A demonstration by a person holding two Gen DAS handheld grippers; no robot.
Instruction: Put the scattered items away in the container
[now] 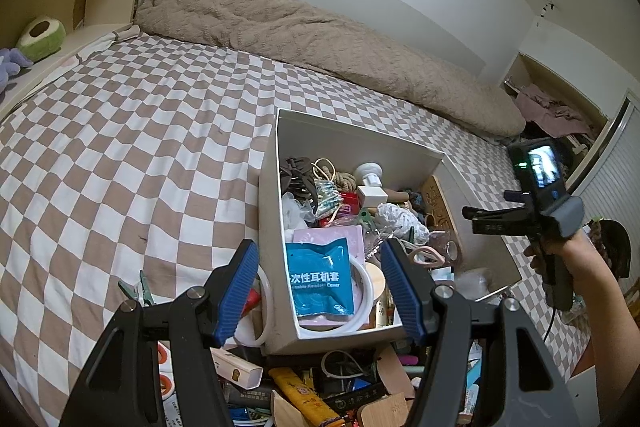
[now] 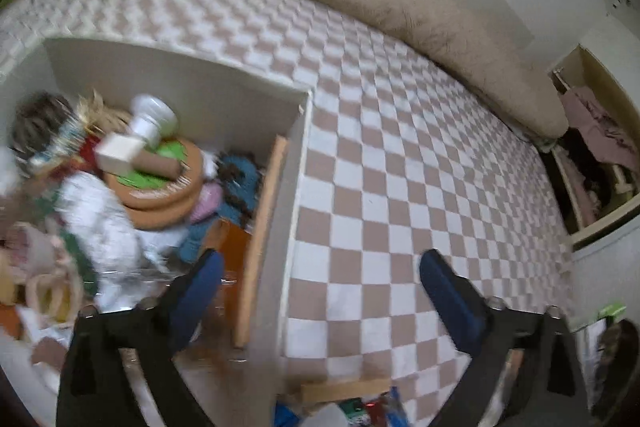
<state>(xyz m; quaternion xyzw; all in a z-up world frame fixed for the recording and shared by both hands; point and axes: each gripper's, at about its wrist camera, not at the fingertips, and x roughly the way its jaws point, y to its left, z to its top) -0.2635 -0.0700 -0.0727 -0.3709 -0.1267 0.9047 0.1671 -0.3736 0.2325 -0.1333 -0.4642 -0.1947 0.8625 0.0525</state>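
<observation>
The right gripper (image 2: 320,291) is wide open and empty beside the box (image 2: 296,163); the left gripper (image 1: 320,291), half open, holds nothing: pick the next thing from the pile (image 1: 304,391), one at a time.

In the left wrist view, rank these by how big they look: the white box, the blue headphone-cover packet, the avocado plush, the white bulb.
1. white box
2. blue headphone-cover packet
3. avocado plush, far from the camera, so its true size is unsure
4. white bulb
</observation>
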